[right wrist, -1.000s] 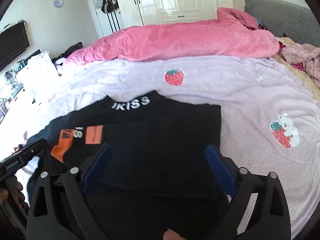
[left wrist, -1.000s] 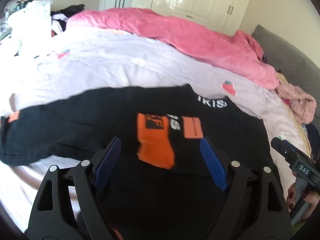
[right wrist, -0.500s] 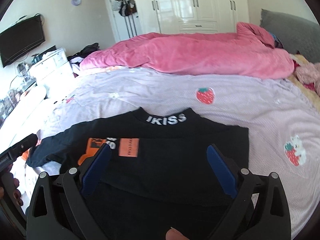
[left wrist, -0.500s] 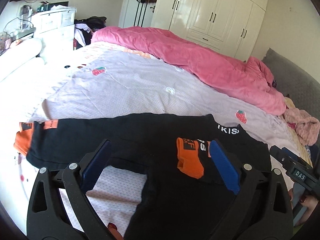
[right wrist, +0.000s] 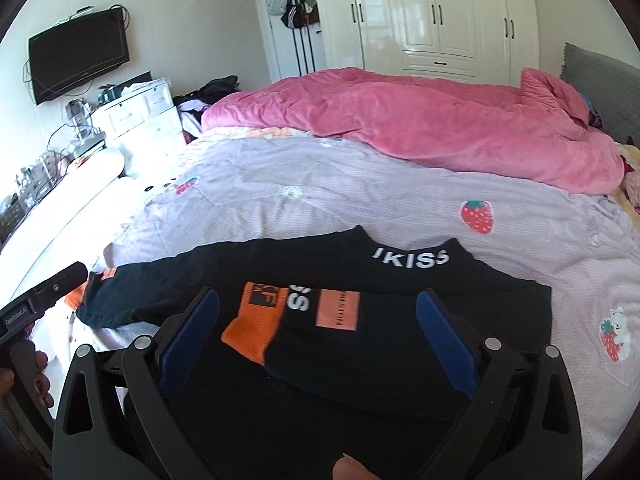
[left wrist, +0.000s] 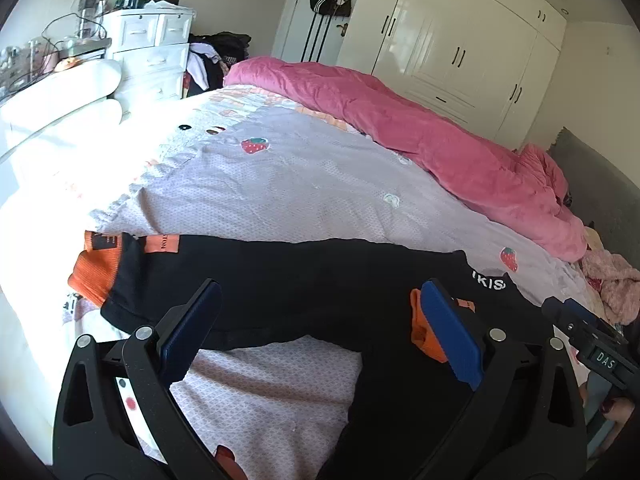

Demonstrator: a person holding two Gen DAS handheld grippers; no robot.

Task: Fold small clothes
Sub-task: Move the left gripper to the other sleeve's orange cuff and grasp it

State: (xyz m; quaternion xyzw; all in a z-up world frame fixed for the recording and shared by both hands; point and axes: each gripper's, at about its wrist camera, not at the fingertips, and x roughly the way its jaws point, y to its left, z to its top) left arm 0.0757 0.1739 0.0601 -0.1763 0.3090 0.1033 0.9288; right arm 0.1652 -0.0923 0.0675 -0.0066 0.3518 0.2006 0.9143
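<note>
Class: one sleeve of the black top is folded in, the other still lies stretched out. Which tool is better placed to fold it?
Left. The left tool is open over the outstretched sleeve; the right tool faces the folded one.

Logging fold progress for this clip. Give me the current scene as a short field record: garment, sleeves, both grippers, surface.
garment: black long-sleeve top, white collar lettering, lying flat on the bed
folded sleeve: orange-cuffed sleeve laid across the body
other sleeve: second sleeve stretched out sideways, not yet folded
left gripper: jaws wide after opening, nothing gripped, above the top
right gripper: open, empty, above the folded sleeve
surface: lilac strawberry-print bedspread
background: pink duvet along the far side
</note>
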